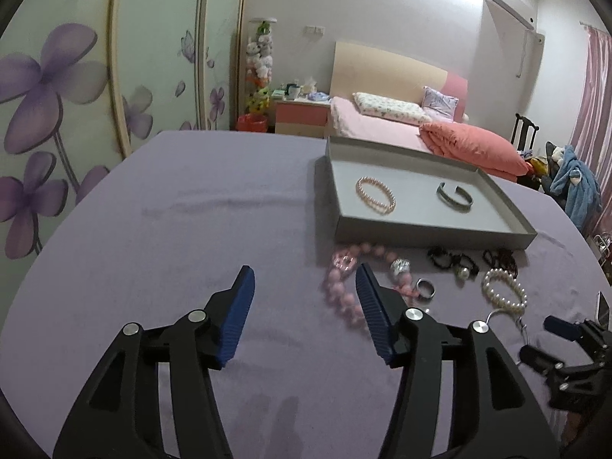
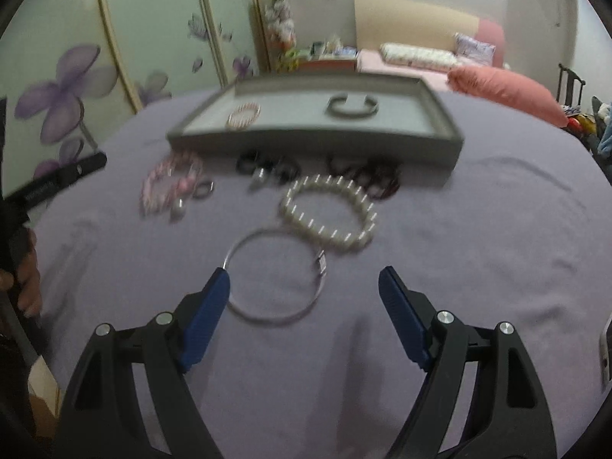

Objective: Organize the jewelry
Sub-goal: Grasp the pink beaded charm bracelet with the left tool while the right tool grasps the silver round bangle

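I have the left gripper [image 1: 306, 279] released, jaws apart over bare purple cloth, nothing between them. The right gripper [image 2: 304, 279] is spread wide above the thin silver bangle [image 2: 275, 275], which lies flat, not grasped; its clasp points toward the white pearl bracelet [image 2: 329, 214] just beyond. The grey tray [image 1: 432, 237] sits toward the table's far edge, long axis crosswise, holding a pink bead bracelet [image 1: 375, 195] and, I think, an open metal cuff [image 1: 455, 197].
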Demonstrator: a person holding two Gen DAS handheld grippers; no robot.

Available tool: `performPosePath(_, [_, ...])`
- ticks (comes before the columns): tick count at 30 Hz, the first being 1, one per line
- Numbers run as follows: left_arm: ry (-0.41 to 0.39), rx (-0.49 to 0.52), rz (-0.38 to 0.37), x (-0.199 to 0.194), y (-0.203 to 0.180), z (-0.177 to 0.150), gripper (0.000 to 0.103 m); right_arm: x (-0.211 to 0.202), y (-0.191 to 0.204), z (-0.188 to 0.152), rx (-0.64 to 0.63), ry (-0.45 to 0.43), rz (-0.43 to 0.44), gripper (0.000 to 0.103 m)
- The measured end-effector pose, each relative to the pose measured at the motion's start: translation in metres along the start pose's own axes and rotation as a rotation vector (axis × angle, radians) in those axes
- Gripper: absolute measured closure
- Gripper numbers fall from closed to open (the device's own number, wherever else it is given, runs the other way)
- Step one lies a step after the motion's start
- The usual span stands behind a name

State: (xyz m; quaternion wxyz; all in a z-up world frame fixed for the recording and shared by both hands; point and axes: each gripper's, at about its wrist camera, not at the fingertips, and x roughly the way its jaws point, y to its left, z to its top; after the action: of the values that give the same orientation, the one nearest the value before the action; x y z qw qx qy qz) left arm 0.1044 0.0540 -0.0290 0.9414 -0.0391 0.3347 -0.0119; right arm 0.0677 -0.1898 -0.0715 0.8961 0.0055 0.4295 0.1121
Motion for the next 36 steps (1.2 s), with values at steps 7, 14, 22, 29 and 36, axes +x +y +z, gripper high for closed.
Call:
performPosePath(7, [0.024,-0.003,0.008,0.000,0.004,-0.007,0.046,0.014,0.015,0.006,-0.030,0.050,-0.051,0.019])
performPosePath(14, [0.047,0.001,0.001,0.005,0.003,-0.009,0.046,0.021,0.024,0.010,-0.060,0.050,-0.056,0.020])
performPosePath(22, [0.077,0.010,-0.010,0.014,-0.005,-0.009,0.046,0.013,0.018,0.005,-0.076,0.042,-0.042,0.033])
performPosePath(29, [0.117,0.029,-0.014,0.027,-0.011,-0.008,0.046,0.001,-0.014,-0.004,-0.033,0.045,-0.092,0.034])
performPosePath(36, [0.166,0.065,0.010,0.048,-0.019,-0.005,0.047,0.004,-0.059,0.004,0.099,0.025,-0.192,0.033])
